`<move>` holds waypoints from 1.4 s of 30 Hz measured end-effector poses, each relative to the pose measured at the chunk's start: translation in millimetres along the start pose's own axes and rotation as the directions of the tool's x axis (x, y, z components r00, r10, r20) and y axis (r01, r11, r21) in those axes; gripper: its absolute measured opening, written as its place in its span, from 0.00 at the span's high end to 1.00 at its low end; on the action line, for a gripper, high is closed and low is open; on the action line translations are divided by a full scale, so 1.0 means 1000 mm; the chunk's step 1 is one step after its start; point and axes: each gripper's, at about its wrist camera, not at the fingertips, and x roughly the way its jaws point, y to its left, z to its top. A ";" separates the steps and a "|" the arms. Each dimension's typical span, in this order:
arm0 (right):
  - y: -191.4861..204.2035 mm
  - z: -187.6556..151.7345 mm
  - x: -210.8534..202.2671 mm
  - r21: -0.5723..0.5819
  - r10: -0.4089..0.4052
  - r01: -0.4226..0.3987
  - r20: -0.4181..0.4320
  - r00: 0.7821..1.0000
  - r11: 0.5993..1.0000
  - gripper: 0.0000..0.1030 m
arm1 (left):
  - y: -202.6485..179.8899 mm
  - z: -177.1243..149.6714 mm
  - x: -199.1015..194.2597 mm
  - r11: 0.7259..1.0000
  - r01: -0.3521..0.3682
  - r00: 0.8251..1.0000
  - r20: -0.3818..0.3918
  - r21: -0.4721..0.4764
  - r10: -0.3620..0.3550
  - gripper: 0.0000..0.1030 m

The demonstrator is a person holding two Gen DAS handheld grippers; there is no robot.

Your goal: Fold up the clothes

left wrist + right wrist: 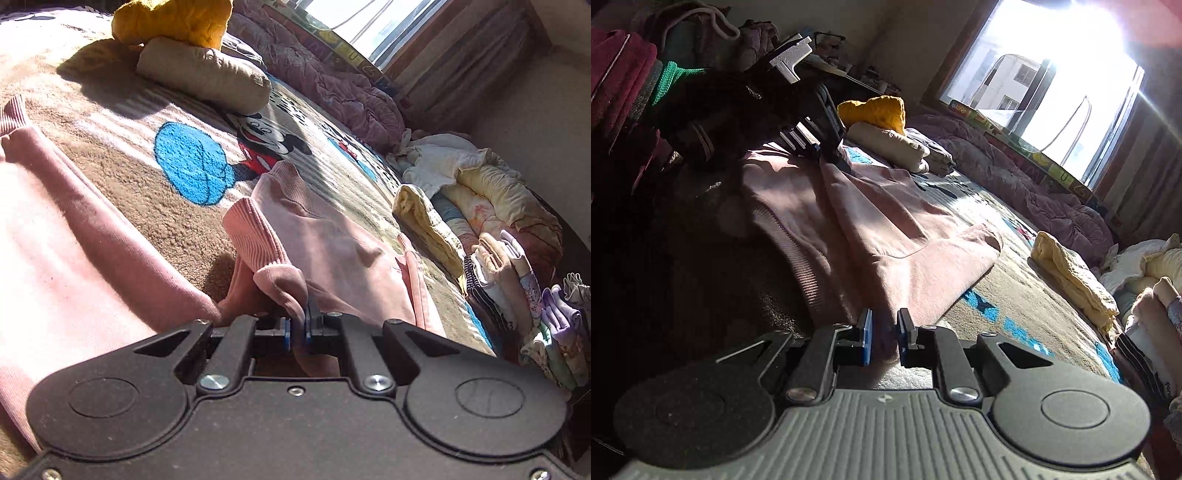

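Sunlit cartoon blanket [192, 162] bears pink sweatshirt [871, 229], pinched by left tool [298, 326]; right tool [884, 338] parted, empty.

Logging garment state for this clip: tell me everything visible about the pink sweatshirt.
The pink sweatshirt is a soft, fleece-like knit with ribbed cuffs and a ribbed hem. It lies spread, partly folded and wrinkled, on the cartoon-print blanket covering the bed. The left gripper is shut on a bunched fold beside one ribbed cuff, lifting that part off the blanket. The right gripper is open at the garment's near edge, with fabric between its fingers. Sunlight falls in patches over it.
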 end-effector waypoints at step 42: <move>-0.002 0.003 0.033 0.110 0.149 -0.147 -0.012 0.989 0.983 0.34 | -0.131 0.025 0.026 0.915 -0.106 0.994 0.047 0.389 0.096 0.58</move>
